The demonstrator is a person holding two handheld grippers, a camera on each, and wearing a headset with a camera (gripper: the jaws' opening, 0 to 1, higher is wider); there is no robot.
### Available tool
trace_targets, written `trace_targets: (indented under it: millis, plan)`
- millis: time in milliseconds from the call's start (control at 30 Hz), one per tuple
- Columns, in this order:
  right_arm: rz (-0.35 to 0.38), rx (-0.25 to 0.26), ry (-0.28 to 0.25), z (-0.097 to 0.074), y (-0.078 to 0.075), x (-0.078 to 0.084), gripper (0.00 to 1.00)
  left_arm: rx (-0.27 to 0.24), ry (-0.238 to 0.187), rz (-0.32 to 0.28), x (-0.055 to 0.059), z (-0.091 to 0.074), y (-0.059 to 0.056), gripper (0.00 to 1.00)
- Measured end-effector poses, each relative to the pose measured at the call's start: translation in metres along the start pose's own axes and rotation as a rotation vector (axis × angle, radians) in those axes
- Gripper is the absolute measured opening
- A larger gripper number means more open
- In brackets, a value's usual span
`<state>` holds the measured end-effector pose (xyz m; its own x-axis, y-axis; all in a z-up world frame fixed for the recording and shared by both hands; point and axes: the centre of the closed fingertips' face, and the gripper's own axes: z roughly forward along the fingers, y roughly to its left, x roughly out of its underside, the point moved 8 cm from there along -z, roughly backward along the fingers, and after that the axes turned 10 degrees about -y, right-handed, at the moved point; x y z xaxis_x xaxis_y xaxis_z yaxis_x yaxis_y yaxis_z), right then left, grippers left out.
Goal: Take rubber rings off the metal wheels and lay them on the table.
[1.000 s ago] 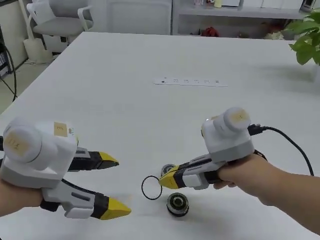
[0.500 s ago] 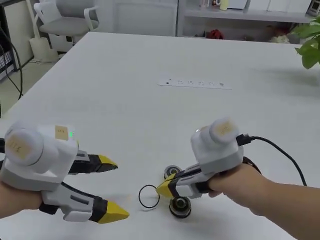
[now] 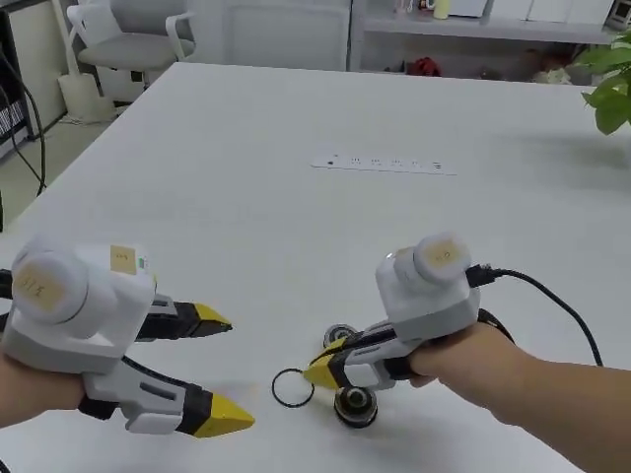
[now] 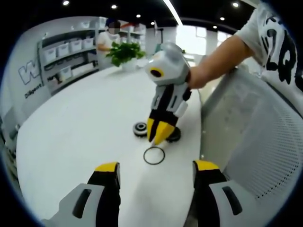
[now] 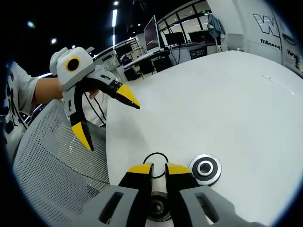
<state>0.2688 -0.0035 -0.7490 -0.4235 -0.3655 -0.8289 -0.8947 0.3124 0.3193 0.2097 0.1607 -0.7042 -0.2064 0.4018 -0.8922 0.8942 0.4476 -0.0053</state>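
Note:
A thin black rubber ring (image 3: 279, 378) (image 4: 144, 156) lies flat on the white table (image 3: 296, 227). The tips of my right gripper (image 3: 315, 372) (image 4: 157, 134) (image 5: 159, 169) hover right beside the ring, jaws a narrow gap apart with nothing between them. In the right gripper view the ring (image 5: 155, 155) is partly hidden behind them. Two metal wheels sit by that gripper: one (image 3: 340, 336) (image 4: 140, 128) (image 5: 205, 169) beyond it, one (image 3: 355, 405) (image 4: 174, 136) (image 5: 156, 208) under it. My left gripper (image 3: 222, 367) (image 4: 156, 166) (image 5: 106, 117) stands wide open to the left, holding nothing.
A white power strip (image 3: 385, 164) lies mid-table. A green plant (image 3: 611, 94) stands at the far right and an office chair (image 3: 118, 44) beyond the far left corner. A grey mesh chair (image 4: 251, 123) (image 5: 52, 165) sits close by the table's near edge.
The right gripper has come down and to the left towards the table's near edge. The ring, at its tips a second ago, now lies flat on the table. The left gripper has barely moved.

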Motion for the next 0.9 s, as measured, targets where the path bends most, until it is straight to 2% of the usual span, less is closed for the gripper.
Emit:
trace_targets:
  millis: [467, 900]
  plan:
    - [0.0, -0.027, -0.055, -0.014, 0.006, -0.013, 0.1, 0.009, -0.001, 0.02, -0.008, 0.004, 0.004, 0.62]
    - [0.01, 0.003, -0.091, -0.036, -0.003, -0.015, 0.11, 0.037, 0.001, 0.054, -0.022, 0.017, 0.007, 0.61]
